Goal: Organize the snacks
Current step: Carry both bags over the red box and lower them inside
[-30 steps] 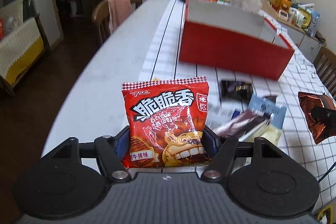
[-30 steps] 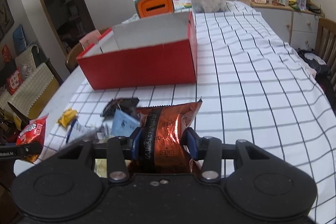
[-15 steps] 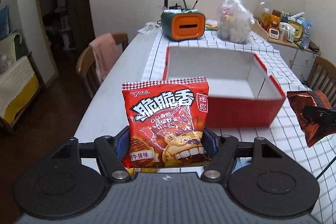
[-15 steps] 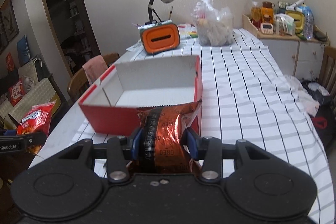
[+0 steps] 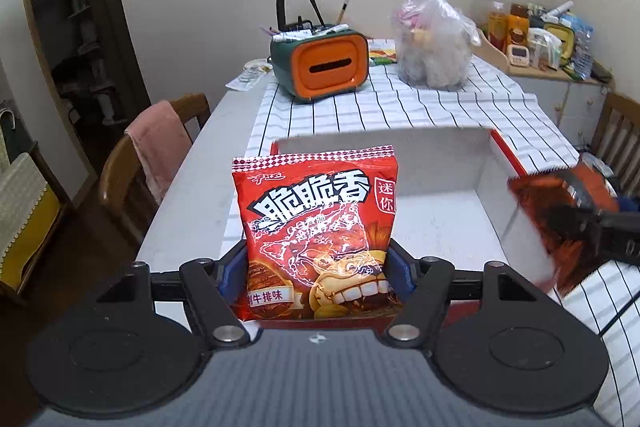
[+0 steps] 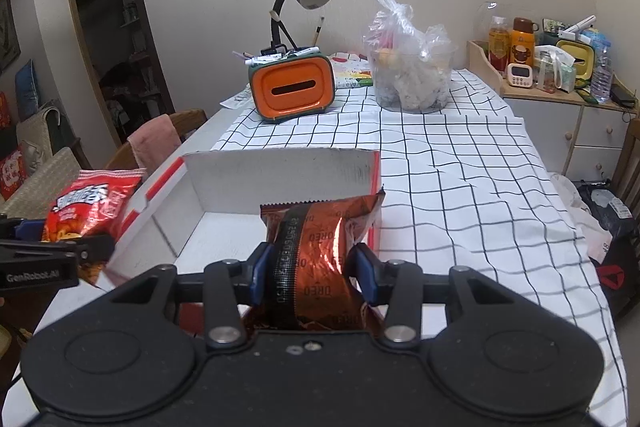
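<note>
both packets over the box, not yet let go

your left gripper has its fingers standing fairly wide, pressed on either side of a red snack bag that stands upright between them. your right gripper has its fingers drawn in much closer, clamped on a copper foil packet which is squeezed at the waist. both packets hang clear of the bench, above the near end of the open red box: the red bag over its left side, the foil packet over its right. the box looks empty inside, as far as you can see past the packets.

the risks from here, as i judge them:

- the two grippers are near each other over one box. if you bring both down together, the packets or the fingers may knock, and one packet could twist free.
- the foil packet sits close to the right wall of the box. let go too soon and it may catch the rim and tip out onto the checked cloth.
- the red bag is puffy and tall. dropped from height it may land on edge and lean on the wall, taking room from the next one.
- a downward bump on a wall may shove the light card box along the bench.
</note>
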Available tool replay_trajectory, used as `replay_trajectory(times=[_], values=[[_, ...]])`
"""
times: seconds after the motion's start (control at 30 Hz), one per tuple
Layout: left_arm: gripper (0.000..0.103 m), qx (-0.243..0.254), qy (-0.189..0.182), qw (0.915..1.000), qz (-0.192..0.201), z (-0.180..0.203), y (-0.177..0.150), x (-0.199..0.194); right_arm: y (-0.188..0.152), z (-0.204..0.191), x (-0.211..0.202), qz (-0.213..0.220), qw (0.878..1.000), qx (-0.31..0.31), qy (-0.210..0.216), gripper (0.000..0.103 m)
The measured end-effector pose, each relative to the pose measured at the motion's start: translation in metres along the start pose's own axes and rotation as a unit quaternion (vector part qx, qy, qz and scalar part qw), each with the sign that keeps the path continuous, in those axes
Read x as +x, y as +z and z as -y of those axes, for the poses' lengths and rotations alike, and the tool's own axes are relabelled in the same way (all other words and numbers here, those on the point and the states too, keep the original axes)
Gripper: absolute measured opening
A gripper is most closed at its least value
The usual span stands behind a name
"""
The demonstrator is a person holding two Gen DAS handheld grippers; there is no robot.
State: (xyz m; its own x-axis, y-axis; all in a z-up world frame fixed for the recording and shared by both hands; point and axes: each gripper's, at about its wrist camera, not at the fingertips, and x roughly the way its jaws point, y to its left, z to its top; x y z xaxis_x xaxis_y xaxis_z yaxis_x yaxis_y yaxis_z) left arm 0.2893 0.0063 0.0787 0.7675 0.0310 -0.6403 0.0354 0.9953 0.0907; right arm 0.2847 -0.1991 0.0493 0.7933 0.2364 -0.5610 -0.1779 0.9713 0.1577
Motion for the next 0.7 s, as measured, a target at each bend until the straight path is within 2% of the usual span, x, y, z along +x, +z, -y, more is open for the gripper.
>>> replay_trajectory(times=[0.17,0.4,0.7], values=[[0.069,0.016,0.000,0.9999,0.000,0.008,0.013,0.027,0.010,-0.004,0.036,-0.017,1.000,-0.001,0.006,0.044],[0.069,0.042,0.012,0.9985,-0.035,0.020,0.017,0.067,0.014,-0.016,0.085,-0.052,0.998,-0.022,0.000,0.044],[0.070,0.062,0.017,0.9948,-0.079,0.029,0.001,0.100,0.004,-0.027,0.108,-0.082,0.995,-0.048,0.002,0.044]])
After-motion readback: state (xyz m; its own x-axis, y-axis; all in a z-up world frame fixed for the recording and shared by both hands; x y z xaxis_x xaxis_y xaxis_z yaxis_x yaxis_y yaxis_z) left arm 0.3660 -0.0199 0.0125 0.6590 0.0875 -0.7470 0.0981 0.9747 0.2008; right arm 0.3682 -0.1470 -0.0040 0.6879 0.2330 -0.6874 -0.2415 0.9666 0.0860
